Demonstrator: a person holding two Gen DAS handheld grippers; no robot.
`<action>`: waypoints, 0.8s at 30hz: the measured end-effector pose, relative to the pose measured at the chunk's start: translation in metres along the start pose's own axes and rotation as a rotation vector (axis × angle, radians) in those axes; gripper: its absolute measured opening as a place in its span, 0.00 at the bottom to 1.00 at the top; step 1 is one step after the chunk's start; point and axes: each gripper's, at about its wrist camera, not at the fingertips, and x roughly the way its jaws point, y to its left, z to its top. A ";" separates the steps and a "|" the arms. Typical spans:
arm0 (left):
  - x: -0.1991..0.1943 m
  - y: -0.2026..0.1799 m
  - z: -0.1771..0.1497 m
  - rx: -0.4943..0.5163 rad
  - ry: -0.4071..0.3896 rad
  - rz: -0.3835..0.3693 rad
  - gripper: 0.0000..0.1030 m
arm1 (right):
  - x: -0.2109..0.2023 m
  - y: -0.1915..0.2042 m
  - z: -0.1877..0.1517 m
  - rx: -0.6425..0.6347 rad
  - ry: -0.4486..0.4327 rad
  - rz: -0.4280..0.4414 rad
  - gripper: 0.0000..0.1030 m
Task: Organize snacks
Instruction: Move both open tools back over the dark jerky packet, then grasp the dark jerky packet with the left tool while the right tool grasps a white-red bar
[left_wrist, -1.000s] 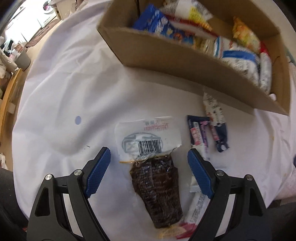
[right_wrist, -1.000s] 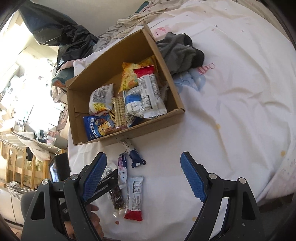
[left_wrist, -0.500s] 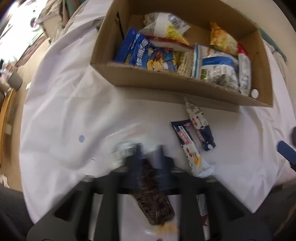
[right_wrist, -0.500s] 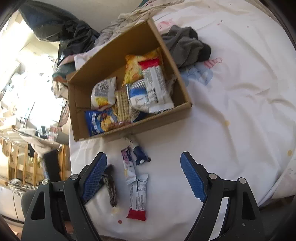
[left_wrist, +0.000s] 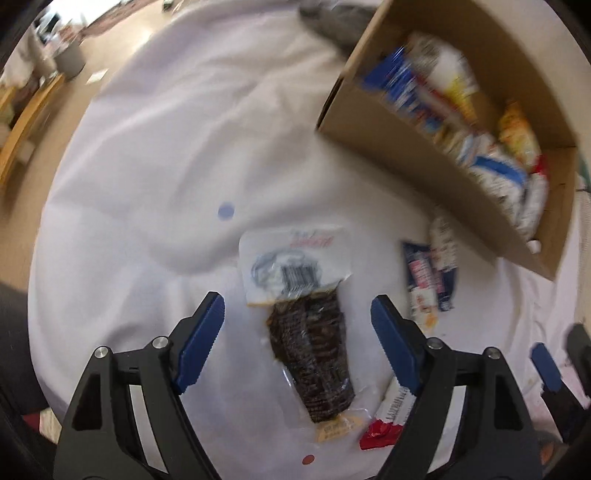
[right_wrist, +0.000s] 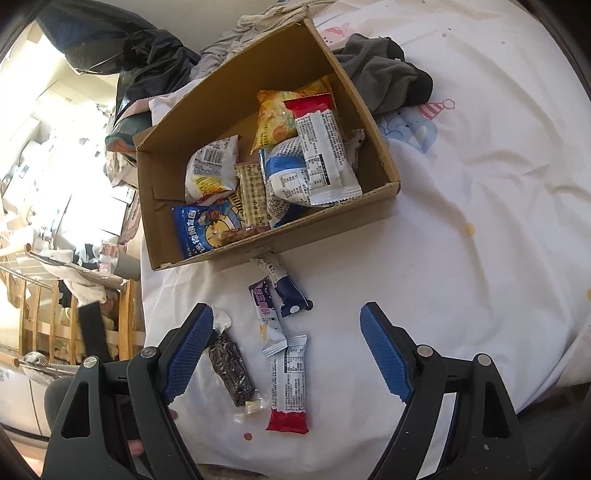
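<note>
A dark snack packet (left_wrist: 314, 343) with a white barcode label lies flat on the white sheet. My left gripper (left_wrist: 295, 300) hangs over it, jaws opening; the packet sits between the blue pads without touching them. The same packet (right_wrist: 231, 365) shows beside the right gripper's left finger. My right gripper (right_wrist: 286, 309) stands open above a red-and-white bar (right_wrist: 288, 380), a purple-white packet (right_wrist: 266, 317) and a navy packet (right_wrist: 286, 288), holding nothing. The cardboard box (right_wrist: 317, 236) holds several snack bags; in the blurred left wrist view the box (left_wrist: 424, 158) sits at upper right.
A grey cloth (right_wrist: 388, 74) lies behind the box and a black bag (right_wrist: 122, 48) at the back left. The sheet's edge drops off at the left, beside wooden rails (right_wrist: 37, 314). Bare sheet (right_wrist: 480, 221) spreads to the right of the box.
The left gripper's jaws shut over the dark packet half a second ago and have spread again. Its view has rolled, putting the box at upper right. The packet lies flat as before.
</note>
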 end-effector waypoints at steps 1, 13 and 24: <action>0.010 0.007 0.000 -0.012 0.016 0.019 0.77 | 0.001 -0.001 0.001 0.010 0.002 0.006 0.82; 0.037 -0.072 0.017 0.324 -0.036 0.132 0.61 | -0.004 -0.015 0.007 0.077 0.007 0.061 0.82; 0.041 -0.076 0.024 0.442 0.042 0.108 0.65 | 0.003 -0.008 0.007 0.082 0.026 0.081 0.82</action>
